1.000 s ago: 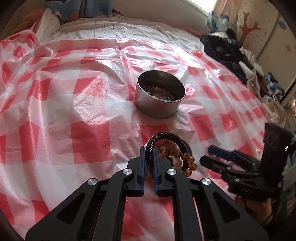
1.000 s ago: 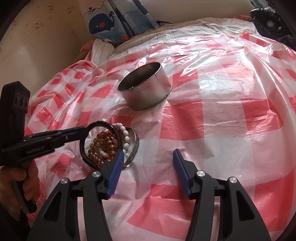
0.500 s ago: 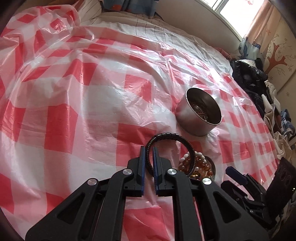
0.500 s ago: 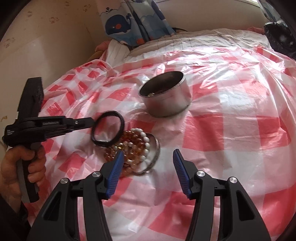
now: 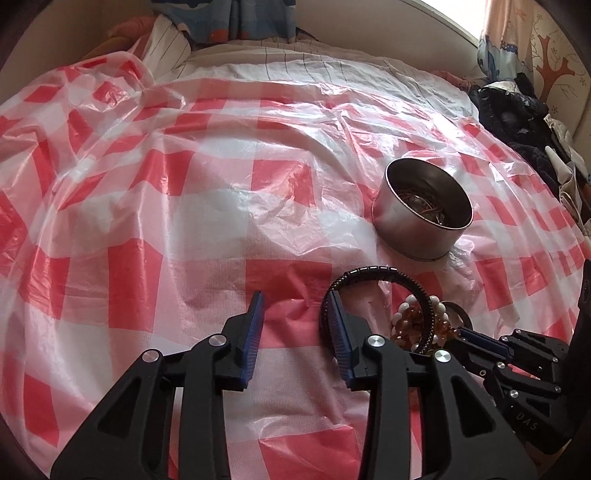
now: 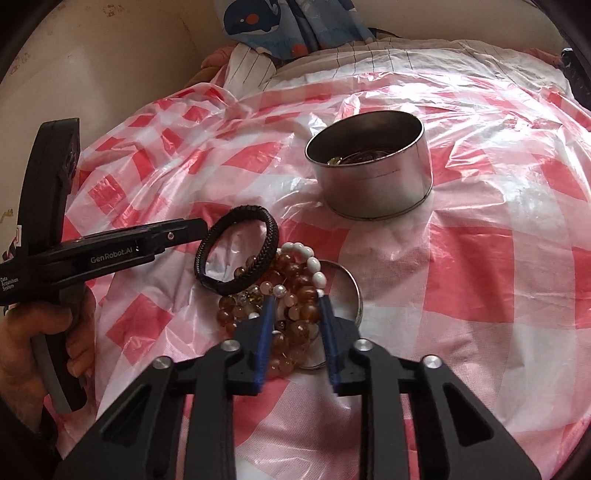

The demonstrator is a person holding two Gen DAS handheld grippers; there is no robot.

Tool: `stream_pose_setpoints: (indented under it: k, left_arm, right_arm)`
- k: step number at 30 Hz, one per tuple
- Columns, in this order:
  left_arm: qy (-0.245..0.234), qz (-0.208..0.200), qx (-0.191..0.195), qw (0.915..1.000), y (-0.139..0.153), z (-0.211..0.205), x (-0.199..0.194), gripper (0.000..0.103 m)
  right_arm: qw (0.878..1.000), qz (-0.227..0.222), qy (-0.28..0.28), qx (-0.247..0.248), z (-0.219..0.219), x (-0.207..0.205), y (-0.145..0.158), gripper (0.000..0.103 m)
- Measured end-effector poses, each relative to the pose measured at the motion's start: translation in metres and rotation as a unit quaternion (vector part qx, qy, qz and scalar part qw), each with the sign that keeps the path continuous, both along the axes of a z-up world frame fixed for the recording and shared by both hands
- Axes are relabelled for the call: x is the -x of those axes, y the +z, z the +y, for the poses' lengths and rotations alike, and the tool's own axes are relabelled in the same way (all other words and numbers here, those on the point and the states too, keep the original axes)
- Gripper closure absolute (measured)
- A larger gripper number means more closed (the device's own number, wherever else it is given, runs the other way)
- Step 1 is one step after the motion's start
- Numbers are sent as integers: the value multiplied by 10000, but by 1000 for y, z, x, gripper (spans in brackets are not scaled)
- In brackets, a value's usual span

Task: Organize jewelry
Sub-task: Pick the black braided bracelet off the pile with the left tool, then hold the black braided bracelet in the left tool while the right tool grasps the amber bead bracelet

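My left gripper (image 5: 295, 299) is open, and a black braided bracelet (image 5: 373, 275) rests against the outer side of its right finger; in the right wrist view the bracelet (image 6: 240, 251) lies on the cloth beside the bead pile. My right gripper (image 6: 295, 301) is open, its fingers straddling a heap of amber and white bead bracelets (image 6: 291, 291) in a shallow metal lid (image 6: 351, 291). A round metal tin (image 6: 373, 173) with jewelry inside stands beyond; it also shows in the left wrist view (image 5: 424, 210).
A red-and-white checked plastic sheet (image 5: 184, 206) covers the bed. Dark clothes (image 5: 517, 110) are piled at the right edge. A whale-print cloth (image 6: 288, 29) and a striped pillow lie at the far end by the wall.
My left gripper opened and let go of the black bracelet, which now lies beside the bead pile. My right gripper narrowed and moved forward over the beads.
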State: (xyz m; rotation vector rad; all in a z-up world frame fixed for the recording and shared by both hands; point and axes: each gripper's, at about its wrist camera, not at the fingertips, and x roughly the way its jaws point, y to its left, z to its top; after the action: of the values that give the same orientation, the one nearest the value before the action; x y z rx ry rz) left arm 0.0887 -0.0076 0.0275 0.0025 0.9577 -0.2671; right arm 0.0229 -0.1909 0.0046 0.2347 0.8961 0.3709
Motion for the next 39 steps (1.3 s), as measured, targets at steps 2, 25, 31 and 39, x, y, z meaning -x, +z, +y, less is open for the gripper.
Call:
stream_pose_setpoints:
  k: [2,25,31,39]
  left_arm:
    - [-74,-82,-73,9999,3,-4,2,65]
    - [-403,153,-429,9981,-15,-27,3,54]
    - [-725,29,-341,9968,-5,-35,10,97]
    - [-608,83,-263,9978,-5,-31,7,96]
  right_arm:
    - [9999,-114,-42,22,-1,3,4,90]
    - [9912,168,-1262,368,-61,6,-3,61]
    - [9941,-236,-1024,252,-54,14,7,90]
    - [9891,-748,-1260,171,-59,20,25,90]
